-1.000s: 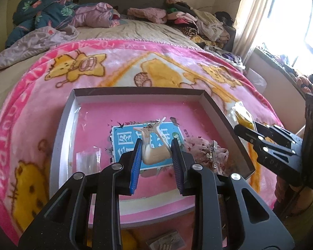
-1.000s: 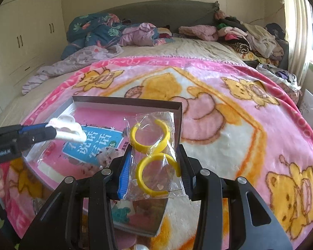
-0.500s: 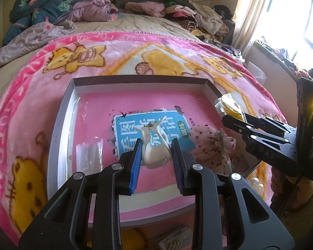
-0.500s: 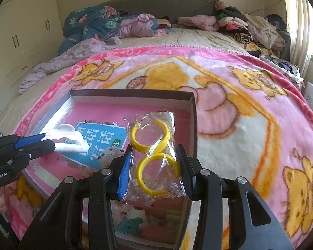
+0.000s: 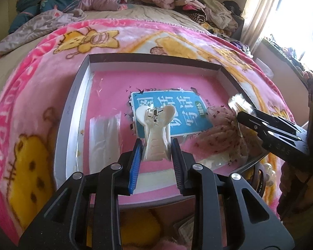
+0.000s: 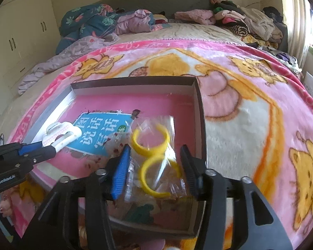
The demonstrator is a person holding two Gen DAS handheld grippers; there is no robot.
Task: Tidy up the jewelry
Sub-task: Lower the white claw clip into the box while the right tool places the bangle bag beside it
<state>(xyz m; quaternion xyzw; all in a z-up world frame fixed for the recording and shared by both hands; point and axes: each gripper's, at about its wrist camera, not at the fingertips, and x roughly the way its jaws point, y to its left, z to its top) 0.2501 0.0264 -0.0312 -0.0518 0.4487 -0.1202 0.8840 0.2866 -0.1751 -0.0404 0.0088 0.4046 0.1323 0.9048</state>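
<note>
A shallow grey-walled box (image 5: pixel 81 95) with a pink floor lies on the bed. My left gripper (image 5: pixel 156 145) hovers over the box's near half, shut on a white hair claw clip (image 5: pixel 156 133). The clip and the left gripper (image 6: pixel 52 148) also show at the left of the right wrist view. My right gripper (image 6: pixel 155 156) hangs over the box's right side (image 6: pixel 198 112) with its jaws opening. Between them a clear bag with two yellow hoops (image 6: pixel 154 158) looks blurred and loose, and the right pad stands off it. The right gripper (image 5: pixel 240 114) enters the left wrist view from the right.
Inside the box lie a blue card with white characters (image 5: pixel 177 112), a floral fabric piece (image 5: pixel 223 137) and a clear plastic packet (image 5: pixel 104 137). A pink cartoon blanket (image 6: pixel 250 125) covers the bed. Piled clothes (image 6: pixel 240 20) lie along the headboard. A window (image 5: pixel 298 20) is at the right.
Both grippers have sunk closer to the box. The right jaws have spread apart, and the bag of yellow hoops has slackened and shifted between them. The left grip is unchanged.
</note>
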